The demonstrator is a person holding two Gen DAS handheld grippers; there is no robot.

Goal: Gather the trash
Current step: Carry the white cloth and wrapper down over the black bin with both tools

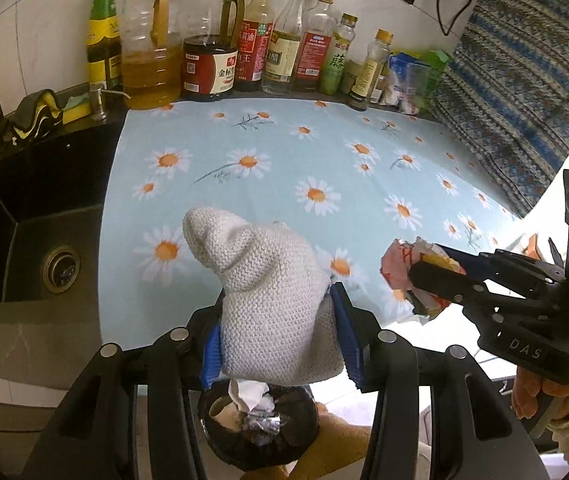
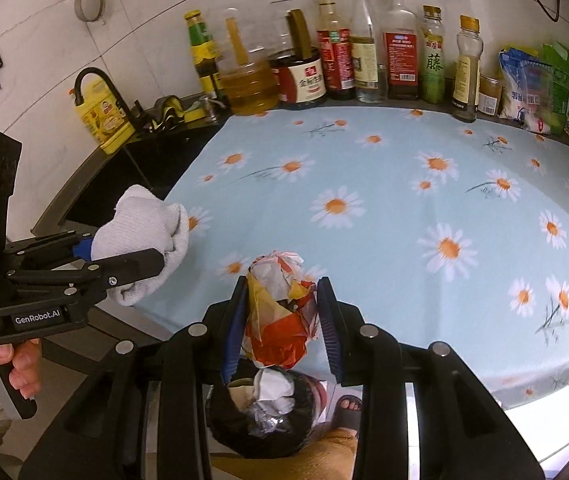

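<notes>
Daisy-print cloth (image 1: 284, 168) covers the kitchen counter, with a row of bottles (image 1: 252, 40) along the tiled wall behind it and a dark sink (image 1: 36, 216) to the left. My left tongs (image 1: 278, 320) are clamped on a bunched white knitted rag (image 1: 268, 280), which sticks up between the blue pads at the counter's near edge. My right tongs (image 2: 282, 320) are squeezed shut on a crumpled wad of red, yellow and white wrapper paper (image 2: 280, 316), also held at the near edge. Below both, on the floor, stands a black bin (image 2: 262, 420) with crumpled paper and foil already in it. A sandalled foot (image 2: 350, 410) shows beside the bin.
</notes>
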